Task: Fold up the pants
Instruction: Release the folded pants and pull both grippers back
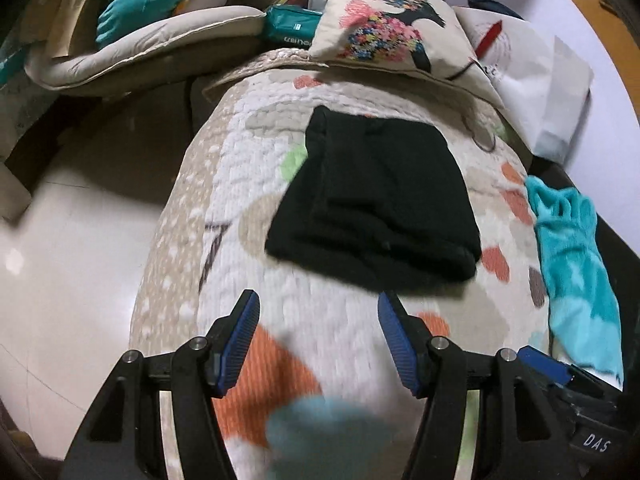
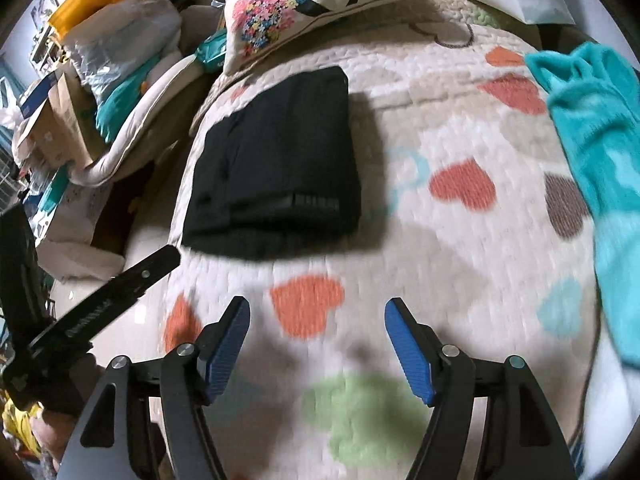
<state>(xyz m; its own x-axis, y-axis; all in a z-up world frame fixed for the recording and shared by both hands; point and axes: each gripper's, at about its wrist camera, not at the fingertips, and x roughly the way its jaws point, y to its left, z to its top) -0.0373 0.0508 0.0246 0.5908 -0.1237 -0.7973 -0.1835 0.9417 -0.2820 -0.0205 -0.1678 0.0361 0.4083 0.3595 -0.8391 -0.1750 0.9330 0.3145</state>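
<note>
Pants (image 1: 376, 196) folded on quilt (image 1: 240, 168), beyond both gaping tools (image 1: 318, 340) (image 2: 318, 344)

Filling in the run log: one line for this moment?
black pants folded, lying on quilt | left gripper open, empty | right gripper open, empty | neither touches pants

Matt black cloth is seen in the folded pants (image 1: 376, 200), laid on a quilted, bumpy bedspread (image 1: 248, 184). Fluffy turquoise fabric (image 1: 576, 264) lies at three o'clock. Ribbed blue pads (image 2: 412, 352) are carried on matt black plastic fingers with metal pins.
</note>
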